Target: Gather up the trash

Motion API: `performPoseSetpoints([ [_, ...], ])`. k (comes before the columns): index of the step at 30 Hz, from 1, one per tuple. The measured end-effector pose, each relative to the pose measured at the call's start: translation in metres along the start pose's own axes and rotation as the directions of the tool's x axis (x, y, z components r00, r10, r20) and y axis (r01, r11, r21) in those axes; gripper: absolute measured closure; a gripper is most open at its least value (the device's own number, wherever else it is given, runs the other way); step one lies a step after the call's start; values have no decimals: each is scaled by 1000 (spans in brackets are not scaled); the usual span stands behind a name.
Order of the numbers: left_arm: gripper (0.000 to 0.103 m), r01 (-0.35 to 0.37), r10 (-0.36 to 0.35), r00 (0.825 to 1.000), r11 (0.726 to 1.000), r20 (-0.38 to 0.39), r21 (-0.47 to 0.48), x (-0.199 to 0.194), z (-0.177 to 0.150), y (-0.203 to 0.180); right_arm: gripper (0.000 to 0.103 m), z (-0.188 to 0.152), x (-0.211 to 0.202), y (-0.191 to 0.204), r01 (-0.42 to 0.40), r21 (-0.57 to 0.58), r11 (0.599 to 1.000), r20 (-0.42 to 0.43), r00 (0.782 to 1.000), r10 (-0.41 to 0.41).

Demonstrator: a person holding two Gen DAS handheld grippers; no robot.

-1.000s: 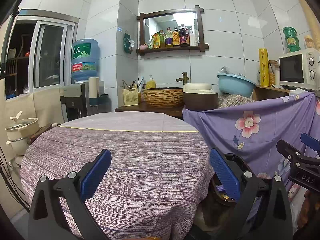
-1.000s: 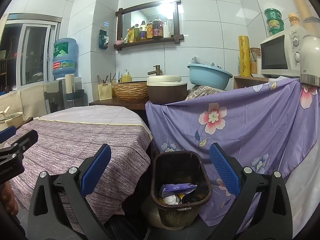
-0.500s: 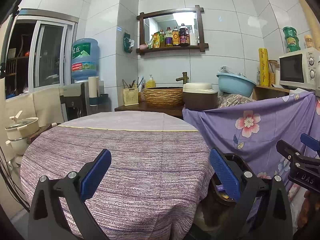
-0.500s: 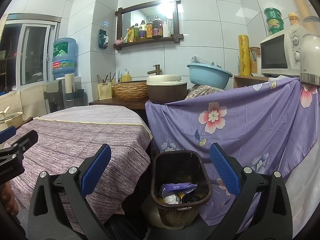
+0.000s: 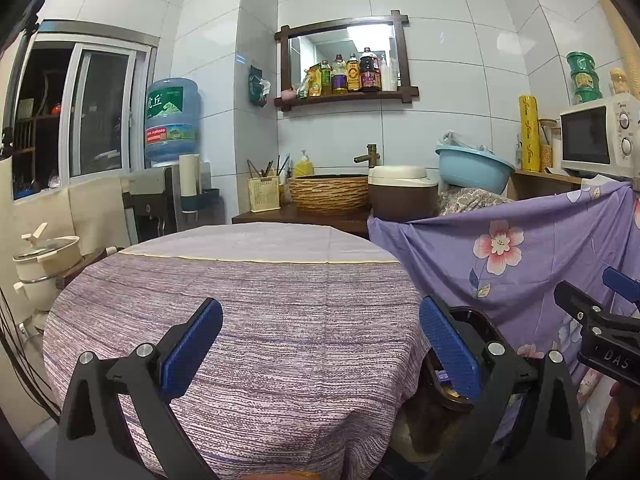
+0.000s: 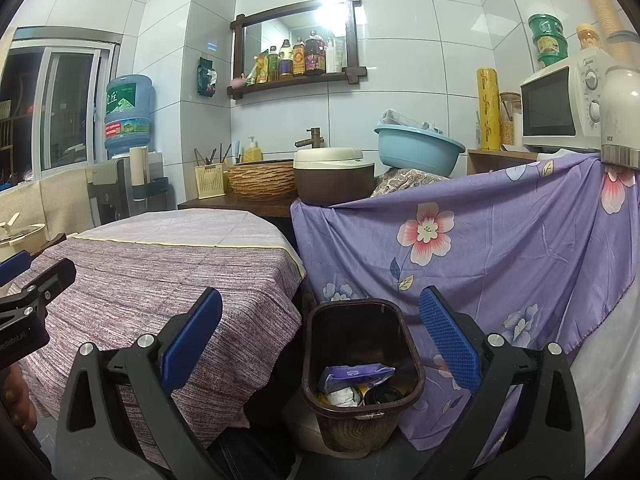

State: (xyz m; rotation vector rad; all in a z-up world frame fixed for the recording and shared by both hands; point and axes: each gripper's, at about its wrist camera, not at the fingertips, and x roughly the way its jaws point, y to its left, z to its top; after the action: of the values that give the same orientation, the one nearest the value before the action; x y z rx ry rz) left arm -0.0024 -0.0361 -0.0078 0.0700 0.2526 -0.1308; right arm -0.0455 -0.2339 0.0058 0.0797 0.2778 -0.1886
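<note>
A dark brown waste bin (image 6: 360, 368) stands on the floor between the round table and the floral cloth. Inside it lie a purple wrapper (image 6: 356, 374), crumpled white paper (image 6: 340, 396) and other scraps. My right gripper (image 6: 320, 340) hangs open just above and in front of the bin, nothing between its blue pads. My left gripper (image 5: 320, 346) is open over the near edge of the round table (image 5: 248, 320), which has a purple striped cloth with nothing on it. Behind the left gripper's right finger, part of the bin (image 5: 480, 328) shows.
A purple floral cloth (image 6: 480, 264) drapes over the counter on the right. At the back stand a basket sink (image 6: 262, 180), a rice cooker (image 6: 332, 176) and a blue basin (image 6: 416, 152). A microwave (image 6: 560, 108) sits far right, a water dispenser (image 5: 168, 152) far left.
</note>
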Motion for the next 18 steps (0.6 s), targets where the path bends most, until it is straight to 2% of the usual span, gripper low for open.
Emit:
performPoseSetpoints([
  [18,5,0,0,1000,1000,-3,3,1,-1,0,6,-2,1,1,-1,1,1000,-4,1000,1],
])
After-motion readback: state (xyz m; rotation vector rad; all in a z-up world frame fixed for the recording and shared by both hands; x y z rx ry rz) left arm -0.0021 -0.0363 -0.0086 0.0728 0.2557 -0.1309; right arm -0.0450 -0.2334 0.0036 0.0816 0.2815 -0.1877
